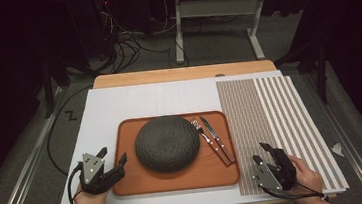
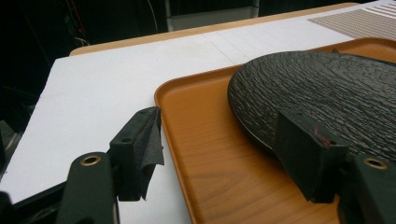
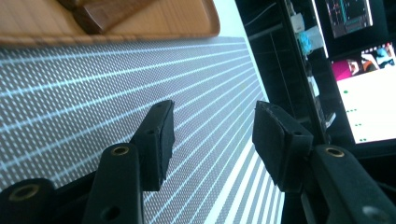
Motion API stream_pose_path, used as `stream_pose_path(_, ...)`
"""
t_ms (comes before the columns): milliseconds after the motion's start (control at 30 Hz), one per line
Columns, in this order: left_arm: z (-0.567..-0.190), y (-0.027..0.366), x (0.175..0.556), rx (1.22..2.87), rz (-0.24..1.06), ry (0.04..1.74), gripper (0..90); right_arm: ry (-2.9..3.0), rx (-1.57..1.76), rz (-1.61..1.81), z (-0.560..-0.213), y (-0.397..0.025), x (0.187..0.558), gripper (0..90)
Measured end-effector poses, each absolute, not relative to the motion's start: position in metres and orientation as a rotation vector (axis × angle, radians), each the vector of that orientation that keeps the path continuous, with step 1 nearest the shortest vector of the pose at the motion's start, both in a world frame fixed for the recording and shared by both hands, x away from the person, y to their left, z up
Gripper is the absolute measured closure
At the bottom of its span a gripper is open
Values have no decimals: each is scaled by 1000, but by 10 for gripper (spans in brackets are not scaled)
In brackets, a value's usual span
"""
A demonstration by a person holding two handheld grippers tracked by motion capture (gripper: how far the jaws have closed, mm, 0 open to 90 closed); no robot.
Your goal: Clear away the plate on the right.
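Note:
An orange-brown tray [image 1: 176, 178] lies in the middle of the white table cover. On it sits a dark textured round plate [image 1: 167, 143], upside down like a dome, with a fork [image 1: 203, 134] and a knife [image 1: 216, 137] to its right. My left gripper [image 1: 114, 158] is open at the tray's left edge, one jaw over the tray [image 2: 210, 154] near the plate [image 2: 327, 93], the other outside the rim. My right gripper [image 1: 263, 153] is open over the striped placemat [image 1: 276, 123], right of the tray. The placemat [image 3: 93, 102] lies under its jaws, which hold nothing.
The white cover [image 1: 134, 101] overlaps a wooden table edge [image 1: 181, 74] at the back. Cables and table legs stand on the floor beyond. A lit screen [image 3: 364, 93] appears off the table's side in the right gripper view.

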State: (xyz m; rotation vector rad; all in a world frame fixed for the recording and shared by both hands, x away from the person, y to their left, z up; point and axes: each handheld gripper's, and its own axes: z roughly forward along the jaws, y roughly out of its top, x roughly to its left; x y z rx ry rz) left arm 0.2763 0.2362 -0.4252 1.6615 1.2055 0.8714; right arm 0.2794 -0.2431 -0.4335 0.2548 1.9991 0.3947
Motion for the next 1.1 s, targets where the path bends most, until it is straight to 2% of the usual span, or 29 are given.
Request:
stream_pose_path(333,-425,236,276,1661,874,1206,327,1994,360,458,-431,-265,282,492)
stream_pose_path(1100,-425,237,276,1656,876,1210,327,2007,809,848,-427,-313,299,447)
